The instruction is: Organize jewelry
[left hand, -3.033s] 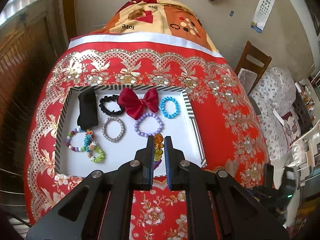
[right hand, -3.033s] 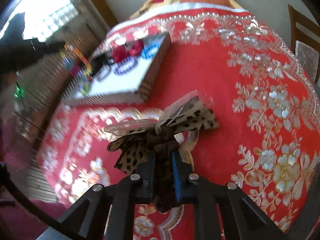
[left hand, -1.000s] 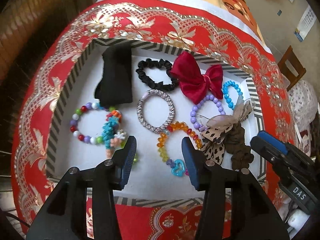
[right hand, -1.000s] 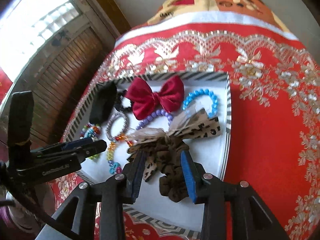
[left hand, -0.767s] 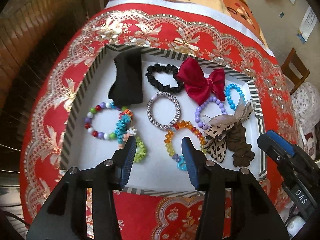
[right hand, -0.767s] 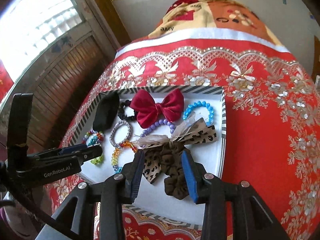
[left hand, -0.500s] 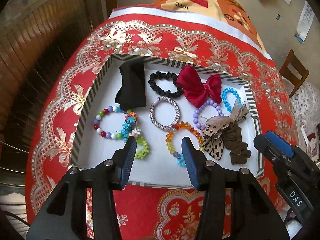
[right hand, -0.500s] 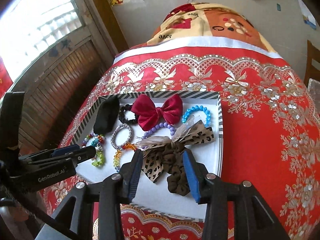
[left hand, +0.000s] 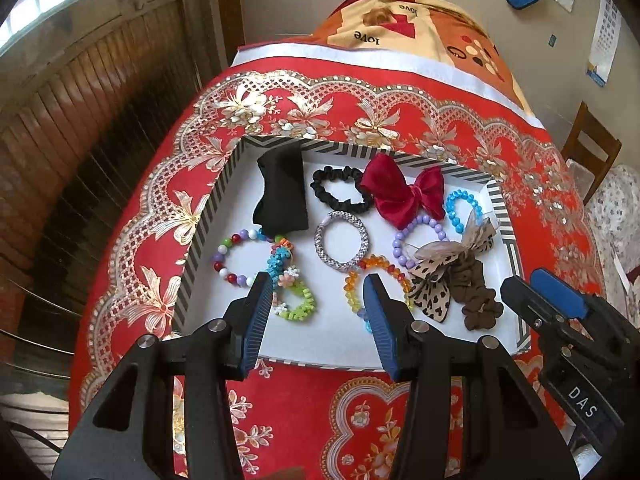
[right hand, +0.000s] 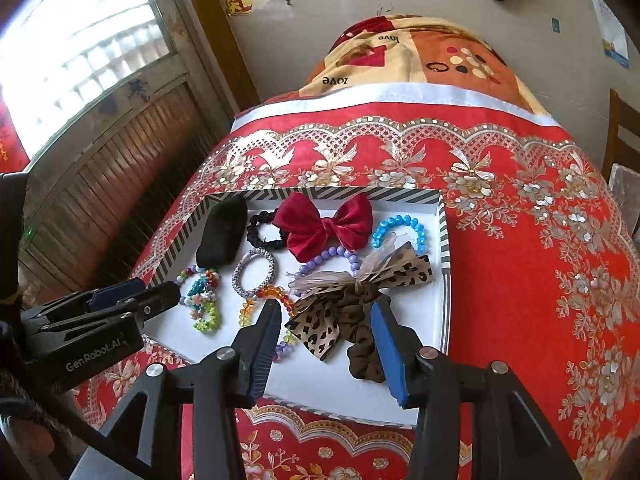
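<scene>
A white tray with a striped rim (left hand: 202, 236) (right hand: 445, 248) lies on the red tablecloth. In it lie a red bow (left hand: 402, 194) (right hand: 322, 226), a black scrunchie (left hand: 338, 194), a black cloth piece (left hand: 282, 196), a silver bracelet (left hand: 340, 246), a purple bead bracelet (left hand: 418, 226), a blue bead bracelet (left hand: 458, 208), an amber bead bracelet (left hand: 372, 276) and a leopard bow scrunchie (left hand: 452, 276) (right hand: 356, 308). My left gripper (left hand: 316, 286) is open and empty above the tray's near edge. My right gripper (right hand: 326, 310) is open and empty, just behind the leopard scrunchie.
A multicoloured bead bracelet (left hand: 236, 256) and a green and turquoise flower bracelet (left hand: 290, 284) lie at the tray's left. A wooden chair (left hand: 592, 152) stands at the right. A wooden shutter wall (left hand: 80, 128) runs along the left. A patterned blanket (left hand: 404, 32) covers the far end.
Both grippers have drawn back and up from the tray. The amber bracelet and the leopard scrunchie, held three seconds ago, lie in the tray.
</scene>
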Demonstrator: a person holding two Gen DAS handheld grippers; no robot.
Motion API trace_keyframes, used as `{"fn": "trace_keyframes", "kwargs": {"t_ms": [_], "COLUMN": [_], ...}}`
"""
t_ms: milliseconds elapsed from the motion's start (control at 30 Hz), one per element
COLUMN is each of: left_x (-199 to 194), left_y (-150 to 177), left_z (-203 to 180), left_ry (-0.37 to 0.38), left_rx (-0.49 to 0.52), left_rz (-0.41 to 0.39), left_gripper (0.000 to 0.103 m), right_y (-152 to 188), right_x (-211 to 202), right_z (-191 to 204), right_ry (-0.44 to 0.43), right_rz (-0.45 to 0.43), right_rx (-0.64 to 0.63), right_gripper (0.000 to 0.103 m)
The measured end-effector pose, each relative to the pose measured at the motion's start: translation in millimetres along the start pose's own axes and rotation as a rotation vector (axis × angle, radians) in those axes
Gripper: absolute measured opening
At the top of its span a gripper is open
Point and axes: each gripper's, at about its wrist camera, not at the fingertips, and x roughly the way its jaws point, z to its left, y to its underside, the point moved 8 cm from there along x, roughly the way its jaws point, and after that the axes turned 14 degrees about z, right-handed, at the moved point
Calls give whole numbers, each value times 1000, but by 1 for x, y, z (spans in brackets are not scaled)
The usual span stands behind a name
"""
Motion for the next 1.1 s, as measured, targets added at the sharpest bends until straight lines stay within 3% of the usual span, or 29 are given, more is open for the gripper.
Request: {"fn": "trace_keyframes", "kwargs": {"t_ms": [1100], "left_x": [-1], "left_y": [9], "left_z": [-1], "left_ry": [-16], "left_rx": [-2], "left_rz": [6], "left_gripper": [46], "right_y": [9], "right_x": [2], "right_z": [2], "right_ry": [-2], "right_rz": [27], "right_rx": [0], "right_gripper": [46]}}
